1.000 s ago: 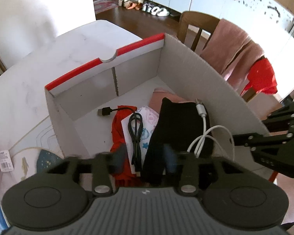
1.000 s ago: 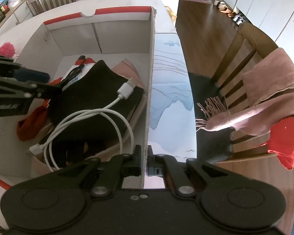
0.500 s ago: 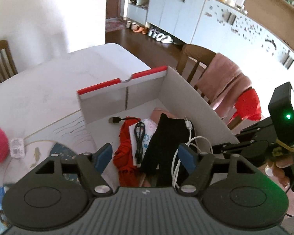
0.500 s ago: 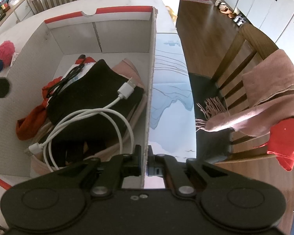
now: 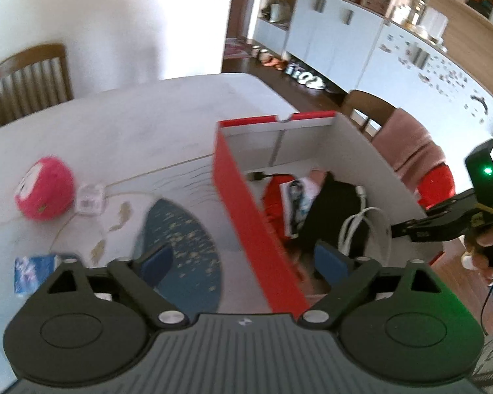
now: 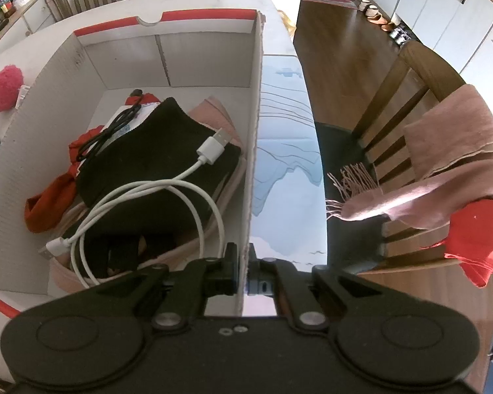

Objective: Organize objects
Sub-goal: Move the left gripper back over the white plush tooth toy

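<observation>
- The cardboard box (image 6: 167, 65), white inside with red outer walls and a red top edge, stands open on the pale table (image 5: 121, 121), close to the table's right edge.
- Inside it, a black cloth (image 6: 154, 151) lies in the middle over a pink cloth (image 6: 218, 113), with a red cloth (image 6: 49, 200) along the left side.
- A coiled white cable (image 6: 148, 203) rests on top of the black cloth, its plug end pointing to the far right; a thin black cable (image 6: 111, 131) lies on a printed card at the far left of the pile.
- The right gripper (image 6: 243, 272) pinches the box's right wall near its near corner, one finger inside and one outside, pressed tight on the cardboard.
- The left gripper (image 5: 243, 259) hangs above the box's red left wall, its jaws spread wide after just opening, with nothing gripped; the wall's top edge runs below the gap between the blue pads (image 5: 156, 259).
- On the table left of the box sit a pink fluffy ball (image 5: 44, 190), a small labelled packet (image 5: 90, 198) just beside it, and a blue packet (image 5: 31, 272) at the near left.
- A wooden chair (image 6: 420, 105) draped with a pink scarf (image 6: 443, 170) stands to the right of the table.
</observation>
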{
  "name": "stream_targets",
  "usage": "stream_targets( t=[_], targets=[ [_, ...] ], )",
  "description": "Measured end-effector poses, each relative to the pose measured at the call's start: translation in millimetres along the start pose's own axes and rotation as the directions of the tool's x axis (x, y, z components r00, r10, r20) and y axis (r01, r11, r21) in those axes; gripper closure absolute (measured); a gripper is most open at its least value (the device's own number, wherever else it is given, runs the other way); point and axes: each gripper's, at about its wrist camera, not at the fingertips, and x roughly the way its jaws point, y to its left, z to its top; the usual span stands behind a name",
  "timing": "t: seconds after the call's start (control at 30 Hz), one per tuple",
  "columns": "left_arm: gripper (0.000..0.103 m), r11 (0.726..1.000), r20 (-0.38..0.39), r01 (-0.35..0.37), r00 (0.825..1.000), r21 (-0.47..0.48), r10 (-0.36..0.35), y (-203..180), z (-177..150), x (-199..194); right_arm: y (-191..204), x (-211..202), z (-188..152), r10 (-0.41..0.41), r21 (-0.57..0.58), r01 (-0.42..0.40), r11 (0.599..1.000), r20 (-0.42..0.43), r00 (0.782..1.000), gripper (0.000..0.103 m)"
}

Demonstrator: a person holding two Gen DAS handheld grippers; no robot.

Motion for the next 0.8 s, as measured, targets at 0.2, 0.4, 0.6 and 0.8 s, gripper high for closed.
stream_targets(
  t=[0.2, 0.4, 0.6, 0.8],
  targets=[
    [0.000, 0.995, 0.004, -0.024, 1.000, -0.094, 0.024, 47.7, -22.5, 5.6, 2.0, -0.3, 1.3, -0.012, 0.000, 0.012, 1.000, -0.007, 1.000, 0.101],
    [0.000, 0.995, -0.032, -0.054, 0.998, -0.078, 0.052, 80.6, -41.3, 18.5, 3.2, -0.5, 1.2, -0.023, -0.002, 0.022, 1.000, -0.011, 1.000, 0.100],
    [0.000, 0.995, -0.072, -0.088, 0.993, 0.054, 0.092, 93.7, -54.5, 36.7, 4.3, -0.4, 1.6, -0.030, -0.002, 0.030, 1.000, -0.016, 0.999, 0.100],
    [0.000, 0.981, -0.123, -0.092, 0.986, 0.170, 0.113, 100.1, -64.6, 58.2, 4.9, -0.2, 2.0, -0.036, 0.003, 0.036, 0.999, -0.020, 0.999, 0.100]
  ],
)
